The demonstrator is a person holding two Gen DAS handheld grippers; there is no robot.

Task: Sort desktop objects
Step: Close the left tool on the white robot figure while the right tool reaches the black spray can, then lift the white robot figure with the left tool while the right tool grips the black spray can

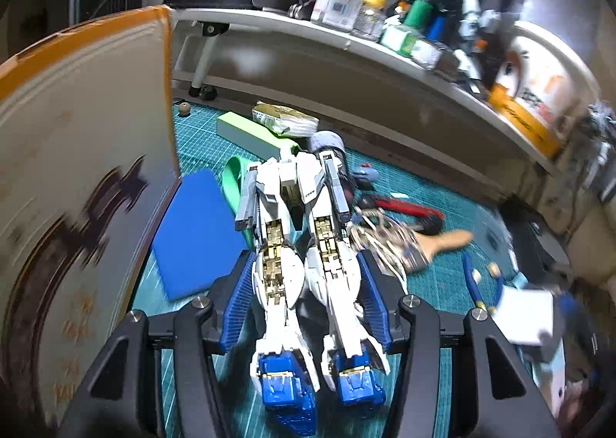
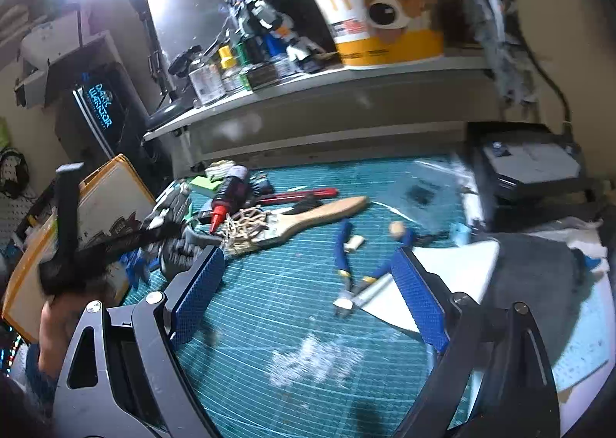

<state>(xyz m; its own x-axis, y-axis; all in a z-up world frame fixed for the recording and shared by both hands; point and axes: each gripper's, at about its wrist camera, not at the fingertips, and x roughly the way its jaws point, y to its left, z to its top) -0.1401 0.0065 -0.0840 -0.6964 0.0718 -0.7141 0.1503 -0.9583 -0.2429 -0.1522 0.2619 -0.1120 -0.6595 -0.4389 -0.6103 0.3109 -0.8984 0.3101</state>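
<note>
Left gripper grips white-and-blue robot model by the legs; right gripper spread wide, holding nothing.

Landmark: green cutting mat. Left gripper hangs low over the mat's left part, blue pads pressed against the model's legs, model's torso pointing away toward the shelf, orange-edged box just left. Right gripper hovers above the mat's centre, tilted down; blue-handled nippers lie between its fingers, wooden brush farther back.
</note>
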